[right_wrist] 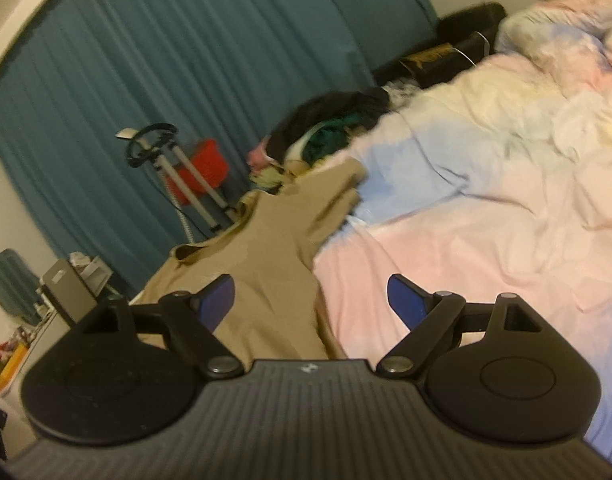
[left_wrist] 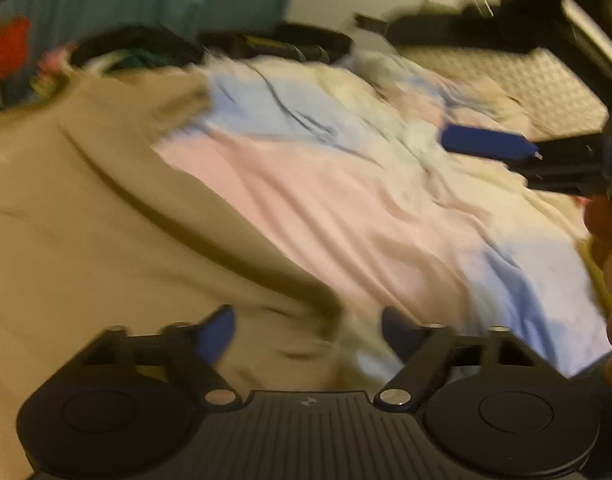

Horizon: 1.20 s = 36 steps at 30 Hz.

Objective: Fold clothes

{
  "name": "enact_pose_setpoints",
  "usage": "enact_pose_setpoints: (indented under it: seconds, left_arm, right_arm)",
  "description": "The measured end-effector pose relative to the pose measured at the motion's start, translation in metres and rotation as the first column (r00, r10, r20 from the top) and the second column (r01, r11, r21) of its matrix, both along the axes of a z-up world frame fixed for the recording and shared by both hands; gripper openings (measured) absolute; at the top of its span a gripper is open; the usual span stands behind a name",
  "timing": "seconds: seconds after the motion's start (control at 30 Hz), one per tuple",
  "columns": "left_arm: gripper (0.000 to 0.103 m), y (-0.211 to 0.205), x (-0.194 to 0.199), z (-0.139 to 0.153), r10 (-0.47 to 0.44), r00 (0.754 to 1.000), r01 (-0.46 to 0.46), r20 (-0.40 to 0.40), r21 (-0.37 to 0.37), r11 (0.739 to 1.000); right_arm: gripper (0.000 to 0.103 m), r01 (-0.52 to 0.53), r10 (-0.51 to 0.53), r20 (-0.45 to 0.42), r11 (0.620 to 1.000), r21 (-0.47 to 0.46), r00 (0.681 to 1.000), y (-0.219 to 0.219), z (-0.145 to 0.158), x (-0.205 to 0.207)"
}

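Note:
A tan garment [left_wrist: 86, 220] lies spread on the bed's left part, over a pastel pink and blue duvet [left_wrist: 326, 184]. My left gripper [left_wrist: 306, 336] is open and empty just above the garment's right edge. The right gripper [left_wrist: 490, 144] shows in the left wrist view at the right, with a blue finger pointing left. In the right wrist view the tan garment [right_wrist: 266, 264] stretches away from the gripper toward the bed's edge. My right gripper [right_wrist: 312, 300] is open and empty over the garment's near end.
A pile of dark and green clothes [right_wrist: 330, 128] lies at the bed's far edge. A teal curtain [right_wrist: 186, 60] hangs behind. A garment steamer with a red tank [right_wrist: 198, 172] stands by it. A dark headboard frame [left_wrist: 546, 20] is at the back right.

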<state>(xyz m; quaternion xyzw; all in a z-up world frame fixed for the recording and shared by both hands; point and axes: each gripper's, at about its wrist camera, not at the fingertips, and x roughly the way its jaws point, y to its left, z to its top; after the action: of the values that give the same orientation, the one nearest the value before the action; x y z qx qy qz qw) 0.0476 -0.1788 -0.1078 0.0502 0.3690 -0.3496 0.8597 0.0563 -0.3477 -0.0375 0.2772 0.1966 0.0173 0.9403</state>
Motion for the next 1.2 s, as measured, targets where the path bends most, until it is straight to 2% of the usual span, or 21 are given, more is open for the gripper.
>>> enact_pose_setpoints:
  seconds: [0.13,0.23,0.3,0.4,0.5,0.63,0.8,0.97,1.0,1.1,1.2]
  left_arm:
    - [0.092,0.032,0.007,0.027,0.116,0.99,-0.117,0.074,0.007,0.993]
    - [0.095,0.057,0.011,0.049,0.222,0.968,-0.22,0.121,-0.031,0.975]
    - [0.096,0.074,0.01,0.066,0.277,0.951,-0.269,0.136,-0.073,0.96]
    - [0.101,0.098,-0.002,0.094,0.35,0.917,-0.319,0.193,-0.176,0.931]
    - [0.103,0.114,-0.016,0.112,0.391,0.889,-0.334,0.241,-0.245,0.91]
    - [0.103,0.128,-0.028,0.111,0.412,0.865,-0.343,0.288,-0.26,0.903]
    - [0.103,0.142,-0.034,0.098,0.444,0.852,-0.392,0.276,-0.223,0.892]
    - [0.103,0.154,-0.028,0.092,0.49,0.837,-0.445,0.243,-0.217,0.869]
    - [0.103,0.155,-0.027,0.091,0.499,0.834,-0.454,0.238,-0.219,0.864]
    - [0.103,0.16,-0.022,0.085,0.522,0.825,-0.479,0.216,-0.22,0.85]
    - [0.103,0.164,-0.016,0.078,0.547,0.814,-0.509,0.194,-0.214,0.834]
  right_arm:
    - [0.085,-0.011,0.014,0.039,0.998,-0.059,0.999,0.009,0.008,-0.003]
    - [0.085,-0.019,0.025,0.061,0.995,-0.093,0.998,0.016,0.01,-0.004]
    - [0.085,-0.012,0.021,0.074,0.993,-0.115,0.997,0.021,0.011,-0.005]
    - [0.085,0.001,0.012,0.094,0.991,-0.132,0.995,0.025,0.011,-0.007]
    - [0.085,0.013,0.003,0.111,0.99,-0.144,0.994,0.03,0.012,-0.007]
    - [0.085,0.023,-0.005,0.12,0.989,-0.149,0.993,0.036,0.01,-0.002]
    - [0.085,0.027,-0.005,0.118,0.982,-0.189,0.993,0.05,0.006,0.011]
    - [0.085,0.013,0.015,0.117,0.97,-0.241,0.993,0.065,0.0,0.038]
    - [0.085,-0.002,0.027,0.11,0.975,-0.224,0.994,0.064,-0.003,0.048]
    - [0.085,-0.046,0.054,0.078,0.995,-0.093,0.995,0.053,-0.014,0.085]
    - [0.085,-0.061,0.06,0.037,0.998,0.009,0.997,0.038,-0.033,0.13]
